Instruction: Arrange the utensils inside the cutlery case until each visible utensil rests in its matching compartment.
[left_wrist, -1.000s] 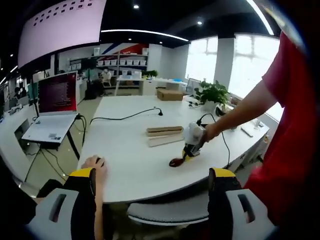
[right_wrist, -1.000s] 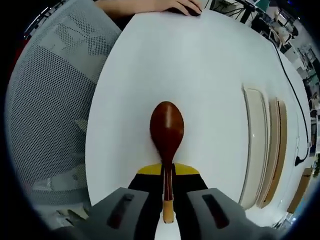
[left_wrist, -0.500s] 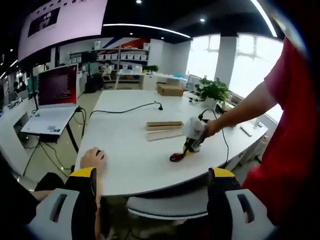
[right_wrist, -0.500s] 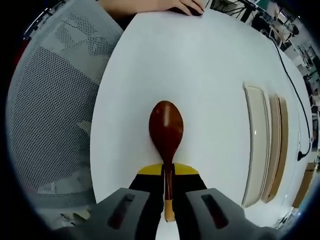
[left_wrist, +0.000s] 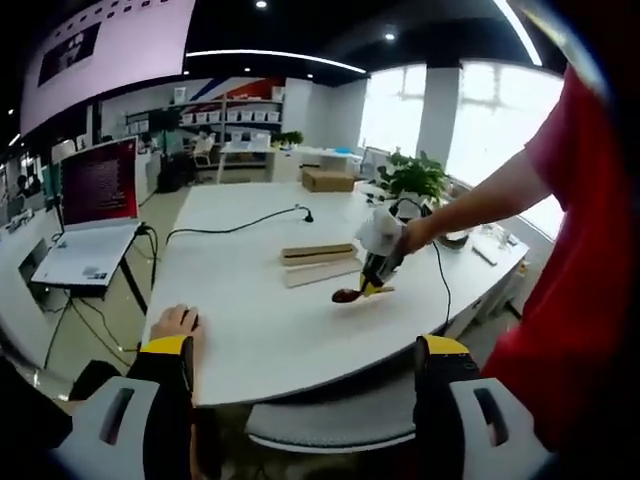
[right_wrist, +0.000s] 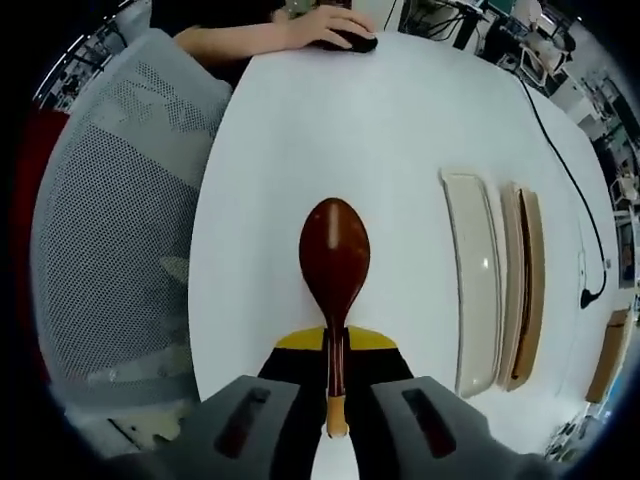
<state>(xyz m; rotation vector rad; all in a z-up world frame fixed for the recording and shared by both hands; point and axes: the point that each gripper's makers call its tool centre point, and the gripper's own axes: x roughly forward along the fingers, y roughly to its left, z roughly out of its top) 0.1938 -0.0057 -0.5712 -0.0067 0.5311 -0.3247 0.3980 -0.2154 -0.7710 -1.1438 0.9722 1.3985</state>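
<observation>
Right gripper view has the right gripper (right_wrist: 334, 385) closed on the thin handle of a dark reddish-brown wooden spoon (right_wrist: 334, 262), the jaws pinched on the handle with its pale tip sticking back between them and the bowl pointing straight ahead along the jaws' line. The spoon seems to be carried just above the white tabletop (right_wrist: 400, 130) rather than resting on it, though how much clearance it has is hard to judge. The cutlery case (right_wrist: 473, 276) lies to the spoon's right as this view frames it: a long cream tray with its wooden lid (right_wrist: 526, 281) just beside it on the far side. The case's long axis runs roughly parallel to the spoon's, so the coming move looks like a sideways carry toward the case with little turning, then a lowering into the tray. Whether the tray has dividers inside cannot be made out. Left gripper view shows the left gripper (left_wrist: 305, 395) held back off the tabletop's edge, well away from the case, its jaws wide apart and empty; the right gripper is plainly the nearer one. Another person's hand (right_wrist: 325, 24) rests on a mouse at the tabletop's far edge, well apart from the spoon.
</observation>
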